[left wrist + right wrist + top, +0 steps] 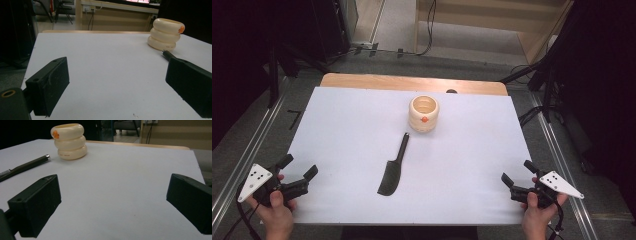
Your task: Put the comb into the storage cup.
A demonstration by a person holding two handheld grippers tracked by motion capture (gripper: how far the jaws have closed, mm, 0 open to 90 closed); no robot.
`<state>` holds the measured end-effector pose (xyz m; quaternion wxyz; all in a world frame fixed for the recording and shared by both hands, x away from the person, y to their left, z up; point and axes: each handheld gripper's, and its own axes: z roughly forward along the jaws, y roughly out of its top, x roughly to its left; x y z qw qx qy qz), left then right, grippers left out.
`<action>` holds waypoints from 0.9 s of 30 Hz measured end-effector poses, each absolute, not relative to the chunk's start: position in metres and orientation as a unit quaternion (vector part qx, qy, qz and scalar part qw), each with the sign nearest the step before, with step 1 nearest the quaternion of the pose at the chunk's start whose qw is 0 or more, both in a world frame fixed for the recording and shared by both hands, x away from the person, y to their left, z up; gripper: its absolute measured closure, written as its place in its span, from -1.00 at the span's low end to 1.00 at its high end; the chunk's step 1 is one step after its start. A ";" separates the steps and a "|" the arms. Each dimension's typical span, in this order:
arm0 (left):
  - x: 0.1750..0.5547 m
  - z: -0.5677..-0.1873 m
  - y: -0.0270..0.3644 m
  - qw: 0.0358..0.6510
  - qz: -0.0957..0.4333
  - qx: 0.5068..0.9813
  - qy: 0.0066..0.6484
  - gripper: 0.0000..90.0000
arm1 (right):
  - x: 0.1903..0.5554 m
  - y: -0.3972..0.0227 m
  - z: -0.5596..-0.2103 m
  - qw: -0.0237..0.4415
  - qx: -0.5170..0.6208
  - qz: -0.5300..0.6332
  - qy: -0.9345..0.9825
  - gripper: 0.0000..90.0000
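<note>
High view: my left tongs (302,176) and right tongs (517,172) wait wide open, holding nothing. Between them lies what looks like a comb (393,169), near the cup (423,113). Next, I reach in.

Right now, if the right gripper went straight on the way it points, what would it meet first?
Probably nothing: the right gripper, jaws wide open, points over bare white table sheet. The cream ringed ceramic holder and black comb lie left of that line, though depth is unclear.

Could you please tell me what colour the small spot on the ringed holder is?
Orange, on the cream, ring-stacked holder; the right gripper view shows it best.
</note>
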<state>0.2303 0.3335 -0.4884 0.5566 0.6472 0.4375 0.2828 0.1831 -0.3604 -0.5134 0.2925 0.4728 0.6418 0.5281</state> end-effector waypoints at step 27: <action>0.233 -0.489 0.329 0.541 0.287 0.659 0.436 -0.82 | 0.224 -0.275 -0.446 0.225 0.390 0.497 0.742 0.47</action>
